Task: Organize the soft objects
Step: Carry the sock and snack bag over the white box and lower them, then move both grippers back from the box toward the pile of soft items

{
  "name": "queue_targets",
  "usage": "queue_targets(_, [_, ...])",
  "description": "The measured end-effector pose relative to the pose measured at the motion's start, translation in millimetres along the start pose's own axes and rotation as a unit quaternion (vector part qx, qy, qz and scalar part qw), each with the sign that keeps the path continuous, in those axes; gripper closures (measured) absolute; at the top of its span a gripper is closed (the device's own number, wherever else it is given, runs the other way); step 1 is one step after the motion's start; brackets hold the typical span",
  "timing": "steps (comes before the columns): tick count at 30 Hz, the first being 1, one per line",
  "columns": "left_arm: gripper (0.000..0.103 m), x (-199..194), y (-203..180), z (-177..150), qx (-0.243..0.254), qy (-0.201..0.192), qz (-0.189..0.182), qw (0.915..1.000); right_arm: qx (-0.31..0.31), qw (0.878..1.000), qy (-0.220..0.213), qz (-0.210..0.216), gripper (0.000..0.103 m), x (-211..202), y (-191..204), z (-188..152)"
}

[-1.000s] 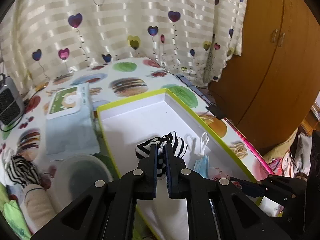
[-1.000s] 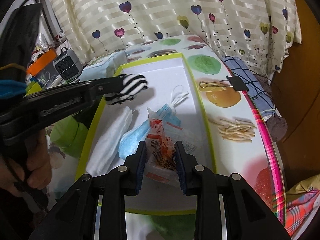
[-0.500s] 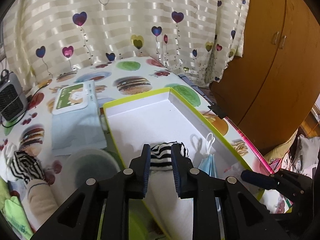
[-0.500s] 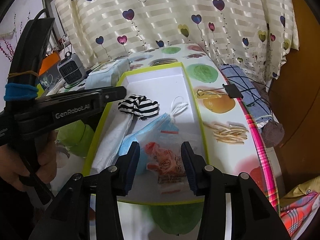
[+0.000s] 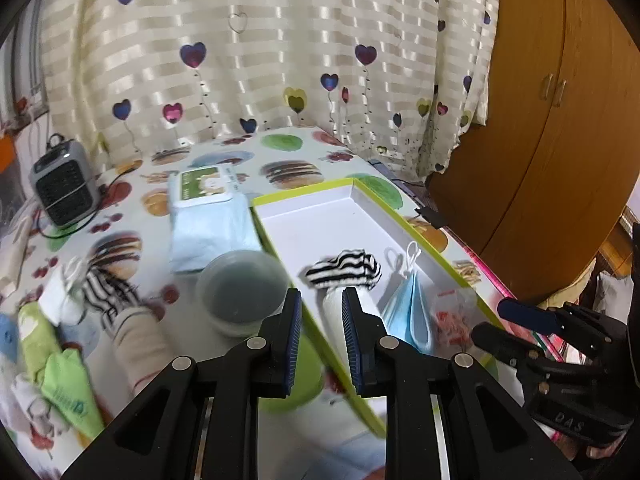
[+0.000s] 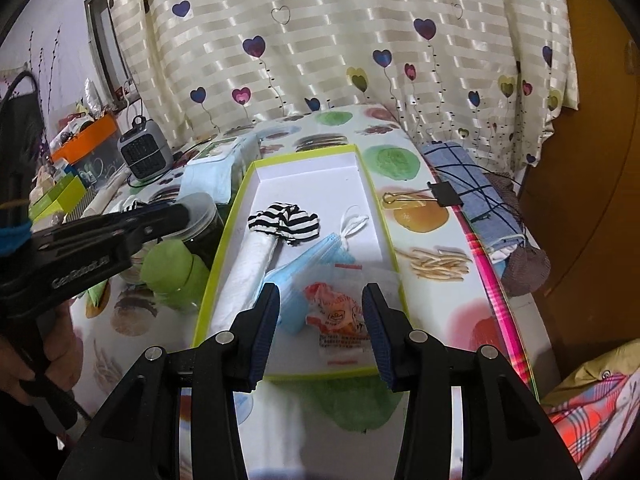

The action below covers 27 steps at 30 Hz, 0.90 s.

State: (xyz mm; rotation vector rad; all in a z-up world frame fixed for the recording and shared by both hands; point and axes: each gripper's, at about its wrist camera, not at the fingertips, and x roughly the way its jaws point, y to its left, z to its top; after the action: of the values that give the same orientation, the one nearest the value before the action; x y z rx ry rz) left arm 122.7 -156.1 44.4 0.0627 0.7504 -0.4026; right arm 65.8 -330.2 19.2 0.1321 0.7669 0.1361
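- The box [image 6: 384,236], at twelve o'clock from the right wrist camera, looks like matt white card with a lime rim.
- The striped sock [image 6: 286,222] in it is soft knit cloth.
- The blue mask [image 6: 304,270] is thin, pleated, non-woven fabric.
- The snack packet [image 6: 340,316] is clear, glossy, crinkled plastic.
- The tablecloth [image 6: 436,312] is smooth, printed and shiny.
- The curtain [image 5: 280,40] at twelve o'clock is satiny striped cloth.
- The wardrobe [image 5: 560,140] at two o'clock is smooth wood.

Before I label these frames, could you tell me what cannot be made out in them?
- Left wrist view: the socks and cloths at the left edge are motion-blurred.
- Right wrist view: the print on the snack packet is too small to read.
- Right wrist view: the left gripper hides part of the clear tub.
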Motion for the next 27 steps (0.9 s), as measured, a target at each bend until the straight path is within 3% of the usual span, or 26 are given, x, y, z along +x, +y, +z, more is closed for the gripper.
queue_targets(18, [0.083, -61, 26, -48, -0.028, -0.011, 0.024, 0.9993, -0.040, 0.999, -0.014, 0.031, 0.059, -35, 51, -18])
queue_targets(27, [0.083, -78, 43, -70, -0.047, -0.016, 0.044, 0.9978, -0.063, 0.995, -0.016, 0.078, 0.059, -38, 79, -24])
